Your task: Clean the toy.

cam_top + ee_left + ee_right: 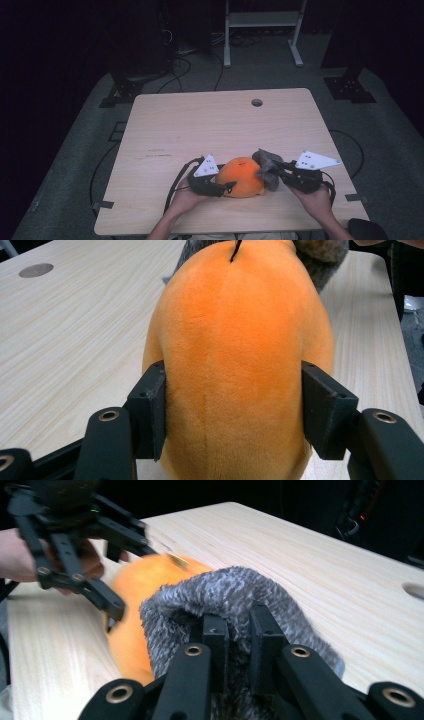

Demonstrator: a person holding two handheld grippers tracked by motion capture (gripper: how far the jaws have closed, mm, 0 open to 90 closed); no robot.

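A rounded orange plush toy [241,177] lies on the pale wooden table [210,125], near the edge closest to the person, between the two hands; a piece of fuzzy grey plush fabric [266,165] lies against its right side, touching it. The left tongs [227,188] come in from the toy's left; in the left gripper view the two black jaws stand on either side of the orange body [235,365], their pads pressed into the pile, so the toy is gripped across its width with the jaws partly apart. The right tongs [274,169] reach in from the right; in the right gripper view their jaws stand close together, pinching a fold of the grey fabric [235,595], which humps up over them and rests against the orange toy [132,610]; the left tongs [112,587] show beyond, blurred, at the toy's far side. A round hole [257,102] sits in the table near its far edge.
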